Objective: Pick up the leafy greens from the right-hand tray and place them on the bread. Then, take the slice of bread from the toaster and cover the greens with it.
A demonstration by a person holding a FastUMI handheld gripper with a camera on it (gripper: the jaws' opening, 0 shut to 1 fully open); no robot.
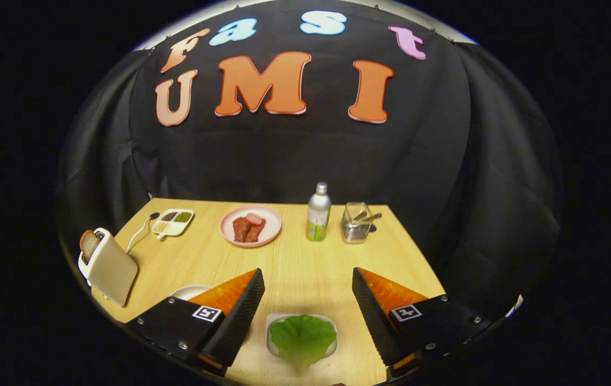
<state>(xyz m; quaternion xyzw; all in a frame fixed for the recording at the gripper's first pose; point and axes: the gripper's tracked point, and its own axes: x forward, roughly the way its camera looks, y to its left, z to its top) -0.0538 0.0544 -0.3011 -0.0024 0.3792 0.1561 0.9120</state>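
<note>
Now, going from left to right, you have the toaster [107,266] with the bread slice [89,244] standing up in its slot, stiff and light I think, so you can pinch it at its top edge. The gripper [308,287] is wide open and holds nothing, and the leafy greens [302,338] lie on their white tray [273,321] between the fingers. They look soft, thin and very light, so take them gently at the raised middle; the bottle [318,220] has a label, but you cannot read it.

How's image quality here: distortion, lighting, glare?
Gripper view: strong fisheye, the table edges bow; lit evenly from above with soft short shadows by the toaster and bottle; greens sharp between the open tool fingers; slight sheen on the glass jar.
</note>
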